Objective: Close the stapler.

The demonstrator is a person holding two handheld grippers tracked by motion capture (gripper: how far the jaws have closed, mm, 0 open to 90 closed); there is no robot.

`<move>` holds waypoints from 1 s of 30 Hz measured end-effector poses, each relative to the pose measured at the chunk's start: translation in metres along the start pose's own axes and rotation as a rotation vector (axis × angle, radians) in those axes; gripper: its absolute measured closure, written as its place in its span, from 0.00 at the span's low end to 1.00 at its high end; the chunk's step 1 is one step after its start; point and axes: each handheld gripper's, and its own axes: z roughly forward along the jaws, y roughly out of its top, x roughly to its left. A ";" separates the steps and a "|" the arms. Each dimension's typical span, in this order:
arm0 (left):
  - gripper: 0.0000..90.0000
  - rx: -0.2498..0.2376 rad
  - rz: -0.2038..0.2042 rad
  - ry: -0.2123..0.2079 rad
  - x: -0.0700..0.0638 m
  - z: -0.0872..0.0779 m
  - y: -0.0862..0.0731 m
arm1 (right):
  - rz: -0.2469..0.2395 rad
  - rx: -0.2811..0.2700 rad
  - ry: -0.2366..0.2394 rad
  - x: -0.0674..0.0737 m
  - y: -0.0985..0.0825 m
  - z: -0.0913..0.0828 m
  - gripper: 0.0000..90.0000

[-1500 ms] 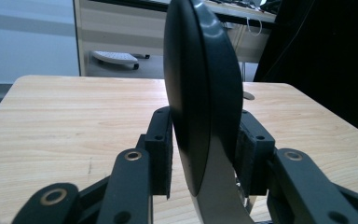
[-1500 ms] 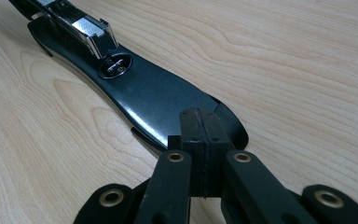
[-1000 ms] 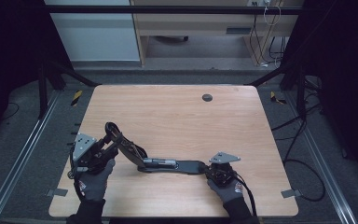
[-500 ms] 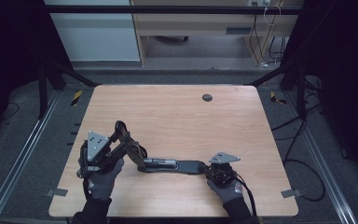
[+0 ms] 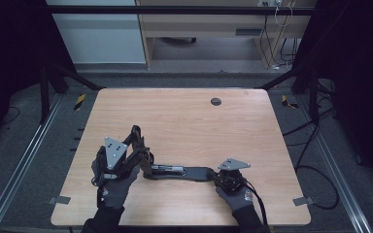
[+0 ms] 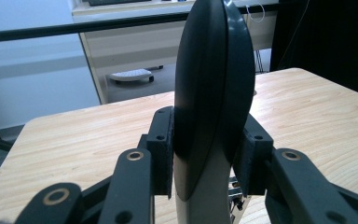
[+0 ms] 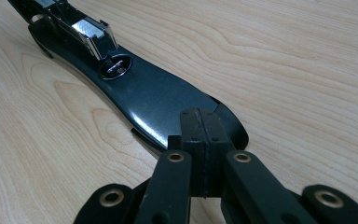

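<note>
The left tongs [image 6: 205,161] clamp the stapler's raised top arm [image 6: 214,93]; the right tongs [image 7: 200,140], closed, press its base [image 7: 158,100] onto the tabletop [image 5: 184,121]. The left tongs now sit farther right than before.

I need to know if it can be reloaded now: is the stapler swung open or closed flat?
Open. The stapler base lies flat on the table while its top arm stands raised, clamped in the left gripper.
</note>
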 end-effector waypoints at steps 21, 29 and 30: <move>0.66 -0.003 0.067 -0.005 -0.024 0.007 0.001 | 0.002 -0.003 0.002 0.000 -0.001 0.000 1.00; 0.65 -0.001 0.124 -0.010 -0.039 0.012 0.001 | -0.001 -0.006 0.001 0.000 -0.001 0.000 1.00; 0.65 0.002 0.144 -0.007 -0.043 0.012 0.000 | -0.002 -0.006 0.001 0.000 -0.001 0.000 1.00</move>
